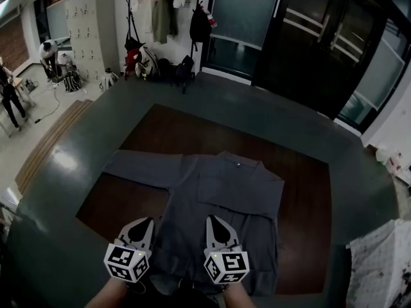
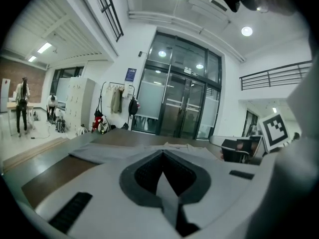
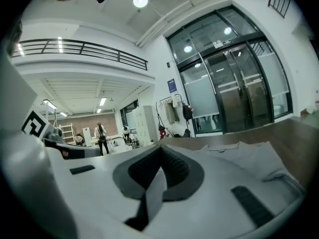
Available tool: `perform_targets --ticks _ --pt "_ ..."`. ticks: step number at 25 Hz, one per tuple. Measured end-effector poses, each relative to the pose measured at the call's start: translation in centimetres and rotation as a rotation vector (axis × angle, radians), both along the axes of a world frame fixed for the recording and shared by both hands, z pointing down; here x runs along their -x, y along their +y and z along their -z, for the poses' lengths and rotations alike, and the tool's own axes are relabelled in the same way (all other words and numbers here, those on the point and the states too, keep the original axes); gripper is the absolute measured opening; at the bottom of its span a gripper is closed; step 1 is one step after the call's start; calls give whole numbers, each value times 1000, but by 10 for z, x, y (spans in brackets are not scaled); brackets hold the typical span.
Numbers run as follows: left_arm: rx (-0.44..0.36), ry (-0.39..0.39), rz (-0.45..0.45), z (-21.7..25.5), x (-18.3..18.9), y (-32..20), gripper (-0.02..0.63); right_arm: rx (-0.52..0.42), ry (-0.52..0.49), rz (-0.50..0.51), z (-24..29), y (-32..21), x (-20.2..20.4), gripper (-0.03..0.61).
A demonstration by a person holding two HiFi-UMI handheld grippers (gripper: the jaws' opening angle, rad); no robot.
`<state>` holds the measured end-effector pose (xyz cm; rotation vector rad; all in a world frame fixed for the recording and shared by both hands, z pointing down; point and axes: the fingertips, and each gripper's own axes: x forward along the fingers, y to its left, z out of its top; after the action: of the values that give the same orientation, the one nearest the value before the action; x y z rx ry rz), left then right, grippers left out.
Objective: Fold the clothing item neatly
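Near edge pinched twice for an even fold
The left gripper and right gripper each clench a strip of grey cloth, seemingly the hem, so both corners can travel together; the shirt lies flat ahead of their tips.

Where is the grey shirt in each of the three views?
Head view: grey shirt spread flat on the table, centre and lower centre.
Left gripper view: grey shirt lies across the middle beyond the left gripper, which pinches a fold.
Right gripper view: grey shirt lies right of centre beyond the right gripper, which pinches a fold.
Shared landmark: coat rack, at the far wall in all three.
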<state>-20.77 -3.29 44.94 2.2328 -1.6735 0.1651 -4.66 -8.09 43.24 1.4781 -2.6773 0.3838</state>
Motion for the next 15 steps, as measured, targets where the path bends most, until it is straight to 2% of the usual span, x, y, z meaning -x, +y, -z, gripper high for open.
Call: perform_targets --ticks 3,7,12,15 --pt "-49 -48 -71 8 2 -8 9 -4 13 -22 2 -4 13 -11" --pt "-32 -8 -149 -2 27 -23 9 3 25 -76 -3 -12 50 -11" --pt "-2 6 -211 -18 102 -51 9 30 49 -129 -12 -28 128 -11" --pt "11 22 -204 -28 158 -69 9 38 78 -148 -17 -40 177 -11"
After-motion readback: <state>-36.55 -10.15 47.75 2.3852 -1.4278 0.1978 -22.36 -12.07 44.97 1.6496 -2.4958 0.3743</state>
